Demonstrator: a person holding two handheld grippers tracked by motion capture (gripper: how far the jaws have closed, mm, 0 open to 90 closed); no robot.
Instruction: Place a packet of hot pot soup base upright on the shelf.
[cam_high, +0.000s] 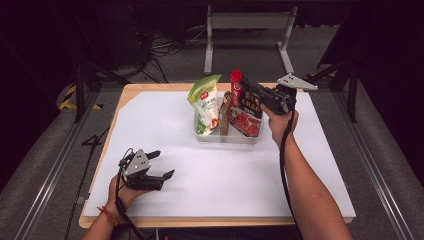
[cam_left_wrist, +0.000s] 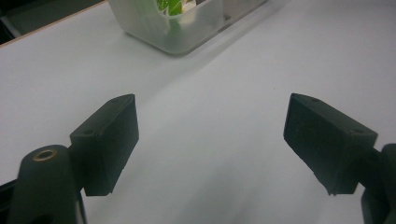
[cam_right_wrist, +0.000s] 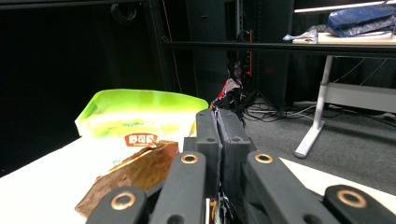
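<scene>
The red-and-black packet (cam_high: 245, 102) stood upright at the right end of the clear tray (cam_high: 227, 136), its long axis running up and down, its red top edge the highest thing on the bench (cam_high: 125, 95). My right gripper (cam_high: 257, 92) had it by the upper edge: the jaws were clamped flat together with the thin film pinched between them, and in the right gripper view a sliver of crinkled foil (cam_right_wrist: 229, 91) poked up past the tips. So the packet hung straight below my jaws and the tray slot lay straight below the packet (that vertical line was the whole game, to my eye). A tilt toward the middle would have pushed it into the brown packet (cam_high: 225, 114) just beside it, which itself stood next to the green-and-white bag (cam_high: 205, 102) at the tray's left end.

My left gripper (cam_high: 162, 165) sat low on the white sheet (cam_high: 225, 180) at the near left, well apart from the tray, jaws spread wide with nothing between them; in the left gripper view the tray corner (cam_left_wrist: 180, 25) showed ahead of it. The right hand (cam_high: 279, 125) was plainly the nearer one.
</scene>
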